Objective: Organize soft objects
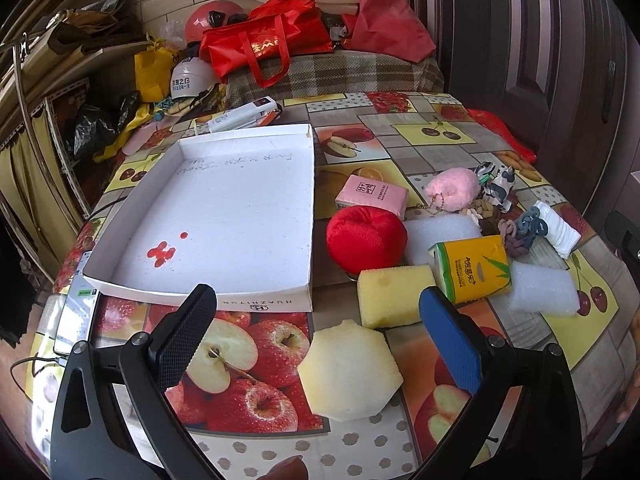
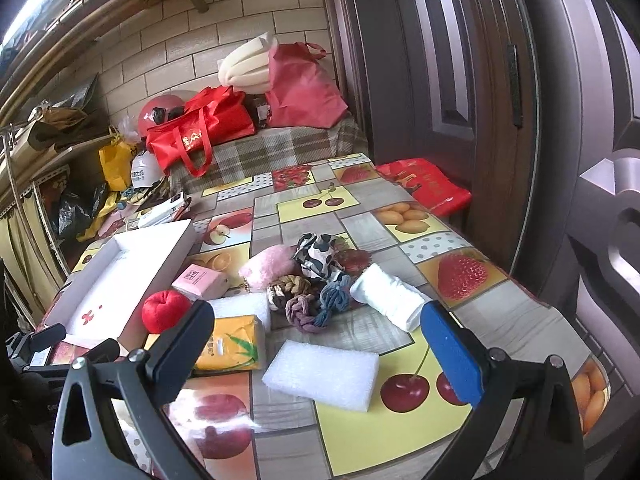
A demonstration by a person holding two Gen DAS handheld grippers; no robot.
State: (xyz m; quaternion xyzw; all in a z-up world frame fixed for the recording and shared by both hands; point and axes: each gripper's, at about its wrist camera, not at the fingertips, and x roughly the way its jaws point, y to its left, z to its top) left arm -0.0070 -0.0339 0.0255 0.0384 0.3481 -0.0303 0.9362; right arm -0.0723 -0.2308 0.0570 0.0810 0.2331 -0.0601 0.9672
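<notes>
We hold both grippers — left (image 1: 316, 322), right (image 2: 318, 338) — spread and empty over the table (image 2: 360, 216), where one tray (image 1: 224, 208) sits beside two tissue packs, two white foam blocks, two yellow sponges and one red ball (image 1: 366, 236).

box handwriting (image 1: 240, 160) — illegible | phone (image 1: 76, 312) — partly under box

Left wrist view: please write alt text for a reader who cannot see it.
An open left gripper hovers over a fruit-print table, with a pale hexagonal sponge between its fingers. A white tray lies ahead on the left; on the right lie a red plush apple, yellow sponge, tissue packs and hair ties.
</notes>
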